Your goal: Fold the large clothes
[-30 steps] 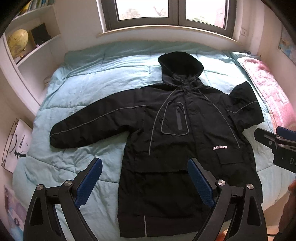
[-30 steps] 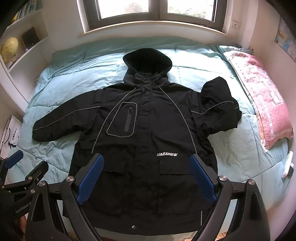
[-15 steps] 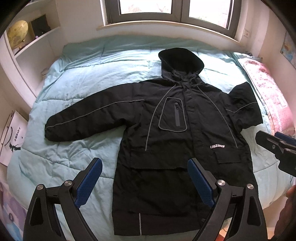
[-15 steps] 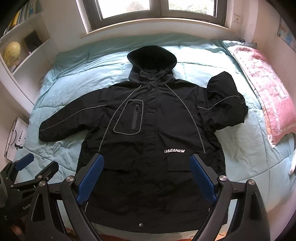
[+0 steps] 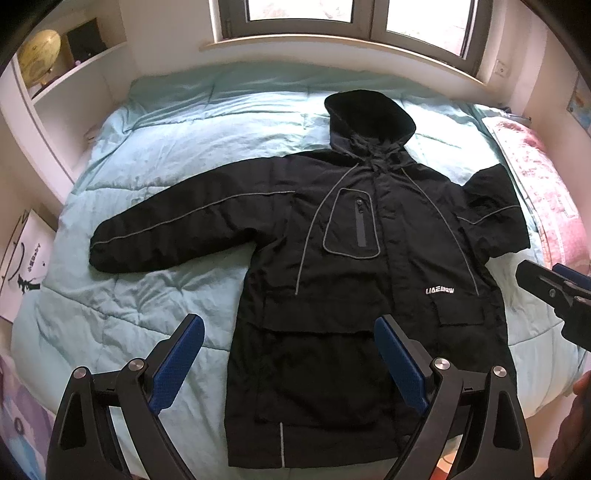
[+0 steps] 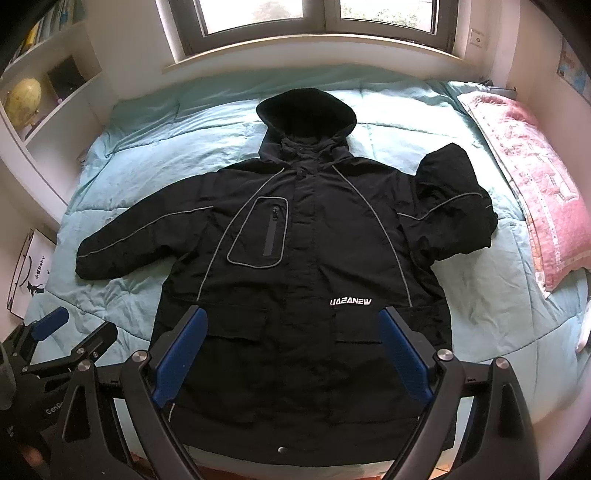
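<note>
Flat across centre frame, black hooded jacket (image 6: 295, 280) on teal bed (image 5: 155, 155), left gripper (image 5: 288, 354) and right gripper (image 6: 293, 345) fingers wide (nothing held), pink pillow (image 6: 532, 184) at right edge.

Bed covered by a pale turquoise quilt (image 5: 192, 155), stitched in large panels and lightly wrinkled. Pink patterned pillow (image 6: 532, 184) lying along the quilt's right edge. Double-pane window (image 6: 306, 22) with a dark frame above a cream sill, at the head of the bed. White wall shelves (image 5: 74, 74) at left, holding a yellow globe (image 5: 38, 50) and a dark box. White bag (image 6: 31, 273) with black print beside the bed, lower left.
</note>
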Motion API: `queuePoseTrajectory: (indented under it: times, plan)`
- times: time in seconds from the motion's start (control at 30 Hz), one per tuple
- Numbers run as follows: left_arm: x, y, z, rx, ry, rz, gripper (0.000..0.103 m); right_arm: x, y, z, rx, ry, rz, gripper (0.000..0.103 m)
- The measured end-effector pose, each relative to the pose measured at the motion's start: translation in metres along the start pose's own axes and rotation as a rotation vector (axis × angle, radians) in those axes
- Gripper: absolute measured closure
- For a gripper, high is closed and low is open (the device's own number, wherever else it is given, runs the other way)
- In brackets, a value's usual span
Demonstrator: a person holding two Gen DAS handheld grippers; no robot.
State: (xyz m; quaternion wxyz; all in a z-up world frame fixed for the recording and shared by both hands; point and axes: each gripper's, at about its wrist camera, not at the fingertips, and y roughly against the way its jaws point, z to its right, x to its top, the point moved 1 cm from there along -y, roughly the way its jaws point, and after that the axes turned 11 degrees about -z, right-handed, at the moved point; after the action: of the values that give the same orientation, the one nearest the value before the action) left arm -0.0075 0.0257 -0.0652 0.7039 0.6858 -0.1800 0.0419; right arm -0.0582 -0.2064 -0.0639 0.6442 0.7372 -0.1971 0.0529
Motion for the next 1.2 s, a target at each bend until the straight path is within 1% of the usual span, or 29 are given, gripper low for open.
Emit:
queuePoseTrajectory:
  times: [0.37,0.57,0.7,0.87,0.97,1.0,1.07,1.1,1.2]
  plan:
    - [0.003,-0.007,-0.018,-0.007,0.058,-0.003,0.009,0.004,-0.010,-0.015,0.003,0.038,-0.016,0.009]
    - [0.011,-0.014,-0.041,-0.010,0.123,-0.003,0.009,0.010,-0.014,-0.026,0.000,0.076,-0.022,0.009]
    - [0.018,-0.023,-0.066,-0.006,0.198,-0.006,0.009,0.015,-0.020,-0.036,-0.004,0.104,-0.031,0.009]
    - [0.026,-0.038,-0.118,-0.015,0.344,0.005,0.009,0.025,-0.030,-0.044,-0.017,0.138,-0.044,0.009]
    - [0.032,-0.048,-0.165,-0.031,0.451,0.028,0.009,0.033,-0.035,-0.049,-0.026,0.152,-0.048,0.009]
    - [0.034,-0.051,-0.184,-0.056,0.487,0.047,0.009,0.036,-0.036,-0.051,-0.028,0.156,-0.047,0.009]
    - [0.036,-0.052,-0.222,-0.136,0.543,0.114,0.009,0.043,-0.039,-0.053,-0.028,0.162,-0.042,0.009]
    - [0.038,-0.055,-0.241,-0.154,0.567,0.130,0.009,0.046,-0.041,-0.054,-0.032,0.165,-0.039,0.009]
    - [0.046,-0.069,-0.292,-0.144,0.650,0.146,0.009,0.059,-0.050,-0.058,-0.044,0.172,-0.047,0.009]
